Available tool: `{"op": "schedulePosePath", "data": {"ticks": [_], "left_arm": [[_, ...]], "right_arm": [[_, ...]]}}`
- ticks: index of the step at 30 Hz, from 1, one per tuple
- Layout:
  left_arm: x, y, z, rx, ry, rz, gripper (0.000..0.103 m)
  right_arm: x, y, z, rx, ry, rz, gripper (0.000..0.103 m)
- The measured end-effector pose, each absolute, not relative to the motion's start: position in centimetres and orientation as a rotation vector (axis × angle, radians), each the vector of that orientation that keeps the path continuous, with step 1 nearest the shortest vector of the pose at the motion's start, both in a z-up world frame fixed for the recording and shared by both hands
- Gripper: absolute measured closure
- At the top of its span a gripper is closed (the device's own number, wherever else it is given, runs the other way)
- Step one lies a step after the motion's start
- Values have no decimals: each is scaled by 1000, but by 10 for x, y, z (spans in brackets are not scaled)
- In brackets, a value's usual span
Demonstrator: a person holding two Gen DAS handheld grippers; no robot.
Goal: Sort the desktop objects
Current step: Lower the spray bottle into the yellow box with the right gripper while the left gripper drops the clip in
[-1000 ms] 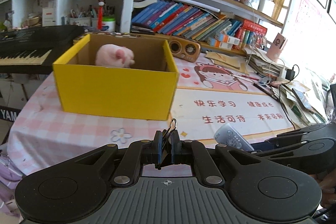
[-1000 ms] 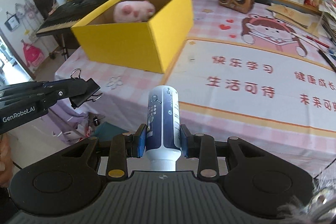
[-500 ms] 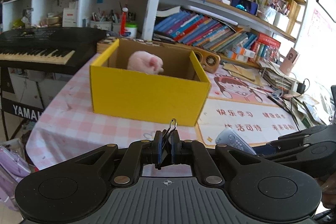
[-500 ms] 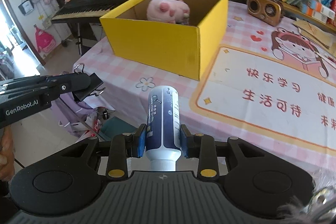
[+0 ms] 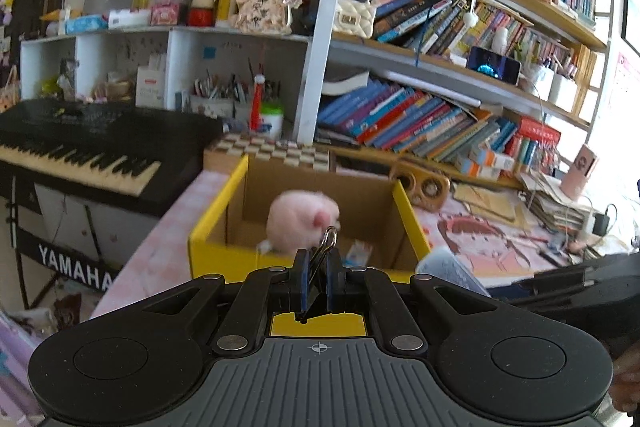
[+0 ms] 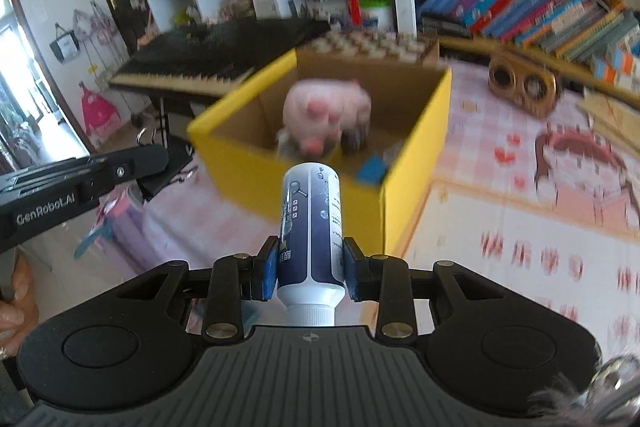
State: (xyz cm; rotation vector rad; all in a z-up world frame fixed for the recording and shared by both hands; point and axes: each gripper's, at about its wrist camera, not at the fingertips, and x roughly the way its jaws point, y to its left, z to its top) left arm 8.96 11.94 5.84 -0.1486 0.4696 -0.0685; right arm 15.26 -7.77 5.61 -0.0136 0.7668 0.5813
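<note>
My left gripper (image 5: 315,281) is shut on a black binder clip (image 5: 322,259) whose wire loop sticks up between the pads. My right gripper (image 6: 310,269) is shut on a white and dark blue bottle (image 6: 310,227), cap toward the camera. Just ahead of both stands a yellow cardboard box (image 5: 218,261) (image 6: 248,171) on the pink checked tablecloth. Inside it lie a pink plush pig (image 5: 302,223) (image 6: 326,109) and small items, one of them blue (image 6: 374,169). The left gripper with its clip (image 6: 148,157) also shows at the left of the right wrist view.
A black keyboard (image 5: 80,151) stands left of the table. Behind the box are a checkered wooden box (image 5: 276,149), a wooden speaker (image 5: 422,185) and shelves of books (image 5: 420,125). A printed mat (image 6: 520,239) lies right of the box; papers pile at the far right (image 5: 560,203).
Both grippers have risen and come closer to the yellow box, so its inside now shows. Each still holds its object as before.
</note>
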Motion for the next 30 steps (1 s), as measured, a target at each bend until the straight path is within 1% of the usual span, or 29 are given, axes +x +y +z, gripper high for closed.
{"op": "schedulePosePath", "data": {"ticks": [7,12,20,25,30], "left_arm": [[145,118,65,-128,462,-63,96],[185,116,59,-119,483,-23,96],[235,101,16,-56,623,1,96],[245,93,15,-7,624,-7,96],[251,82,11,89,646,-11,94]], "right_arm": [[224,-74,77,3,680,573,73],[280,-64,77,-63,667,553,73],[345,-42,39,-166,754,569,73],[358,-31,14,-268,809,604,73],[361,-23,4,-345,801,629,73]]}}
